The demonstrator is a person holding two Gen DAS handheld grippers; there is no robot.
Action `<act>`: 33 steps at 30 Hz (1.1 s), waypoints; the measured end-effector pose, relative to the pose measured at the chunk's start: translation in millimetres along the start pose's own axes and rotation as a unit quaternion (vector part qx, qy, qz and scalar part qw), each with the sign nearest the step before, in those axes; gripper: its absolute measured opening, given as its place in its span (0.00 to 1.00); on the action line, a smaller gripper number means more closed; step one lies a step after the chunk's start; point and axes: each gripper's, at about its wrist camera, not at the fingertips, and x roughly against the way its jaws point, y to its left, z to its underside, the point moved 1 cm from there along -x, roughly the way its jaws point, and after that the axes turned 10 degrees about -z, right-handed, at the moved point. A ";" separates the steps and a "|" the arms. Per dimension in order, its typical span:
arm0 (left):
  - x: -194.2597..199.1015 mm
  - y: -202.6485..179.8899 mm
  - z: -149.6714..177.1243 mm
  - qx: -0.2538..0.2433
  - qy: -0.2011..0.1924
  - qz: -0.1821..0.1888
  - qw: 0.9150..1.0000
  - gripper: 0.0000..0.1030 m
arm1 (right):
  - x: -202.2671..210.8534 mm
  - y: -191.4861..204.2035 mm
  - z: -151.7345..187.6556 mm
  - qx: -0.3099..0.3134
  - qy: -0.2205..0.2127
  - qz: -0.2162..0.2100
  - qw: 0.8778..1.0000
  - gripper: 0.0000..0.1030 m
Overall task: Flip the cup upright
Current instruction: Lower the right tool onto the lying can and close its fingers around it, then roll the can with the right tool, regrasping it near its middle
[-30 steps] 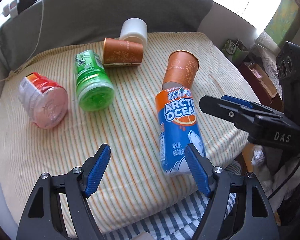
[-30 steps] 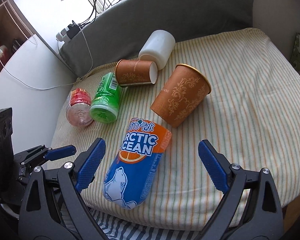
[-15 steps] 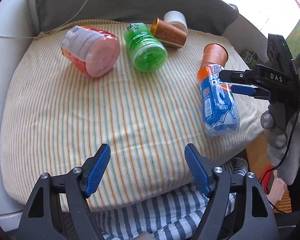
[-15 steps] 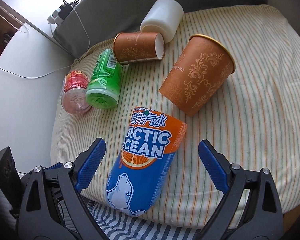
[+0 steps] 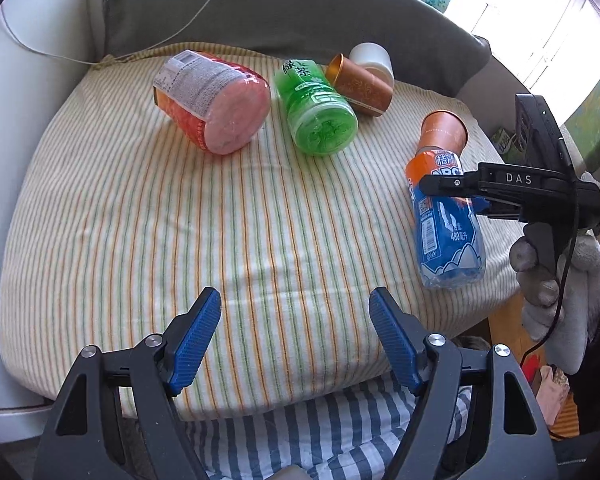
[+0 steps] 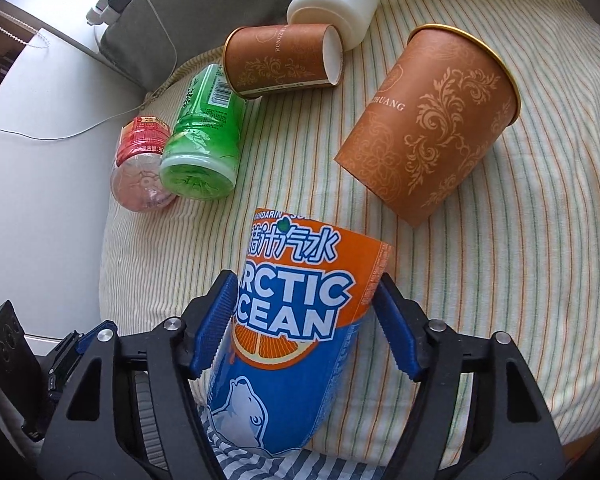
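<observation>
Cup (image 6: 428,120) lies tipped just beyond right tool (image 6: 304,320), seemingly clamped on orange-blue bottle (image 6: 292,344); left tool (image 5: 296,336) gapes, holding nothing.

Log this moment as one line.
right gripper: closing around lying blue-orange plastic bottle | left gripper: open, idle | brown paper cups: lying

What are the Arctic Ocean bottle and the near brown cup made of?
Arctic Ocean bottle: likely clear plastic under a glossy printed sleeve; the moulded base looks translucent.
Brown cup: probably matte paperboard with a printed floral pattern and a gold rim.
</observation>
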 end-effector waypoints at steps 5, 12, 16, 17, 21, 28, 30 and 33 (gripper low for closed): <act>1.4 -0.5 -0.2 0.002 -0.007 0.000 1.000 0.74 | 4.9 10.8 3.1 0.027 -0.013 0.007 1.000 0.67; 1.8 -1.3 -1.6 0.006 -0.010 0.001 1.000 0.74 | 14.5 43.0 11.6 0.116 -0.062 0.037 0.991 0.66; 4.1 -2.8 -2.9 0.008 -0.018 0.002 1.000 0.74 | 16.6 62.5 14.6 0.173 -0.101 0.066 0.977 0.66; 4.6 -3.3 -3.2 0.009 -0.020 0.003 1.000 0.74 | 16.3 66.8 15.3 0.188 -0.112 0.075 0.973 0.66; 6.4 -7.1 -5.0 0.009 -0.030 0.002 1.000 0.74 | 12.4 79.7 16.1 0.238 -0.146 0.108 0.954 0.66; 8.2 -12.4 -8.3 0.008 -0.048 -0.007 0.999 0.74 | 8.8 82.3 20.9 0.269 -0.179 0.124 0.938 0.66; 9.8 -12.7 -9.9 0.013 -0.057 -0.007 0.998 0.74 | 7.9 84.2 22.5 0.272 -0.183 0.126 0.937 0.66; 12.3 -16.0 -11.8 0.014 -0.077 -0.016 0.997 0.74 | 7.0 85.0 24.4 0.273 -0.185 0.123 0.936 0.66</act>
